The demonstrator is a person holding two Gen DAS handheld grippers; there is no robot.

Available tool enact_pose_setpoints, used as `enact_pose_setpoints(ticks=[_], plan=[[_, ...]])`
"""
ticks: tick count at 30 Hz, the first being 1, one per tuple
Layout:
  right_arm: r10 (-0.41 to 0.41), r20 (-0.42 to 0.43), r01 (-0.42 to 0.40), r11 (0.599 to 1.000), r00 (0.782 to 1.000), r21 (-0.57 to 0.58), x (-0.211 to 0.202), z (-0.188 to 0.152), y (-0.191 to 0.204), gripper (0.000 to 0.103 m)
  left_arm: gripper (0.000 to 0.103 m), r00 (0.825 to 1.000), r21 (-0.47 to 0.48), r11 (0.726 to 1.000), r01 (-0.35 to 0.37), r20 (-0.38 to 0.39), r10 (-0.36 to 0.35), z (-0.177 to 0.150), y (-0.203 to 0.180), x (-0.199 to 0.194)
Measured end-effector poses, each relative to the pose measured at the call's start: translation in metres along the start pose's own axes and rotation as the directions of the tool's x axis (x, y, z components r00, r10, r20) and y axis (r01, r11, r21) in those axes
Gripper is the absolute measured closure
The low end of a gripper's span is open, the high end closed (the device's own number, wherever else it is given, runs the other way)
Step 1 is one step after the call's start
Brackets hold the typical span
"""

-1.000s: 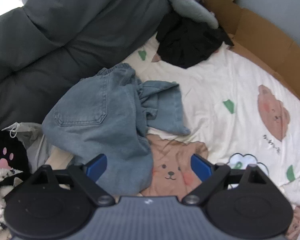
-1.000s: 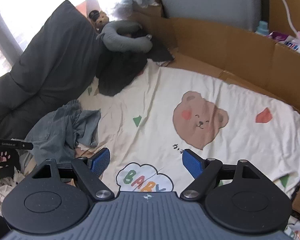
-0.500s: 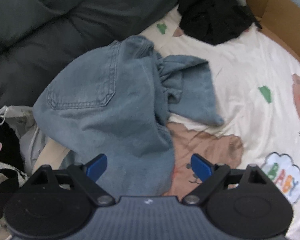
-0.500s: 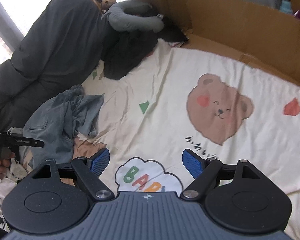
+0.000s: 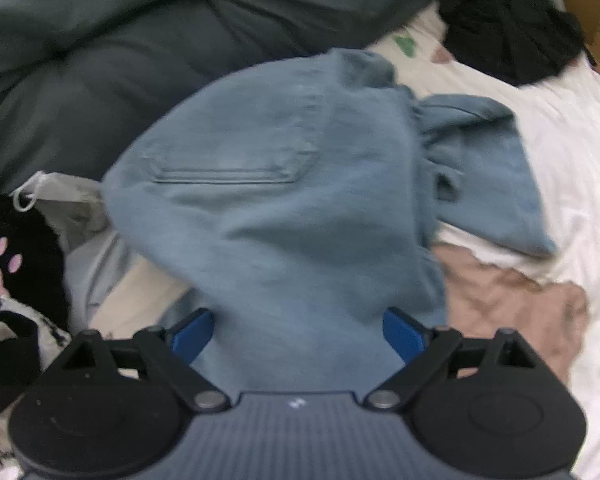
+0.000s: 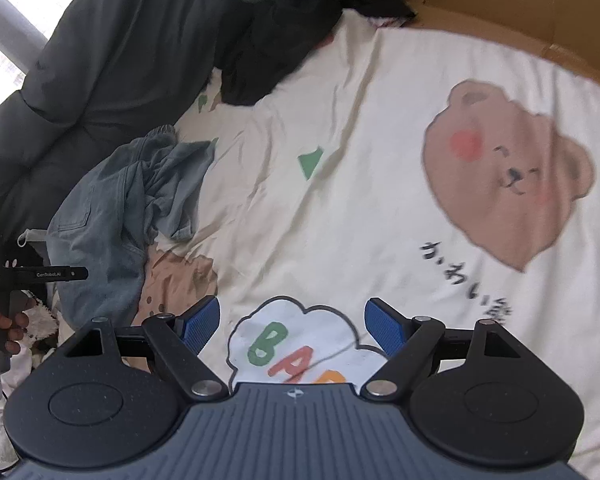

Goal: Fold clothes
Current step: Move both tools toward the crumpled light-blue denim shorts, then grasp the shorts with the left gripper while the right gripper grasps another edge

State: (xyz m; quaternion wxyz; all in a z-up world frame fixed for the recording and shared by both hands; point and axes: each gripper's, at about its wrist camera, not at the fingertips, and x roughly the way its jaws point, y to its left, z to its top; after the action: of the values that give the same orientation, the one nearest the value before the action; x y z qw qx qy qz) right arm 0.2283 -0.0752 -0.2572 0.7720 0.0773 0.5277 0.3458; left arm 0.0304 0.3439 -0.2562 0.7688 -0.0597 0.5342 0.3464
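Left gripper (image 5: pixel 298 334) has closed in on the crumpled jeans (image 5: pixel 284 200): denim now fills the gap between its spread fingers, ungrasped. Right gripper (image 6: pixel 292 326) hovers, fingers apart, over the bear-print sheet (image 6: pixel 380 200), jeans well left. Pickup looks imminent; folding not begun.

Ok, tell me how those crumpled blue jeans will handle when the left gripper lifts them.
The jeans lie bunched in soft folds, so they will likely droop and unfurl when lifted. Denim this thick probably feels weighty. One leg splays sideways and may drag.
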Motion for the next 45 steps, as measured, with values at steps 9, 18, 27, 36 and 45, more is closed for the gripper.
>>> enact_pose_setpoints(ticks=[9,18,27,36,45], plan=[[0.083,-0.012,-0.083,0.996,0.996,0.013,0.03,-0.007,0.012,0.025,0.014,0.997,-0.148,0.989,0.008,0.083,0.004,-0.006,0.041,0.004],[0.159,-0.044,-0.162,0.983,0.986,-0.089,0.065,-0.004,0.054,0.025,0.075,0.995,-0.128,0.987,0.099,-0.004,-0.1,-0.018,0.036,0.021],[0.231,-0.075,-0.24,0.961,0.97,-0.139,0.084,-0.004,0.092,0.025,0.094,0.974,-0.072,0.972,0.223,0.054,-0.219,-0.011,0.024,-0.018],[0.305,-0.058,-0.31,0.936,0.951,-0.164,0.086,-0.005,0.129,0.025,0.094,0.921,-0.035,0.922,0.385,0.08,-0.381,0.01,-0.008,-0.048],[0.376,-0.056,-0.38,0.911,0.925,-0.16,0.092,0.007,0.159,0.021,0.094,0.831,0.025,0.837,0.547,0.111,-0.546,0.027,-0.049,-0.075]])
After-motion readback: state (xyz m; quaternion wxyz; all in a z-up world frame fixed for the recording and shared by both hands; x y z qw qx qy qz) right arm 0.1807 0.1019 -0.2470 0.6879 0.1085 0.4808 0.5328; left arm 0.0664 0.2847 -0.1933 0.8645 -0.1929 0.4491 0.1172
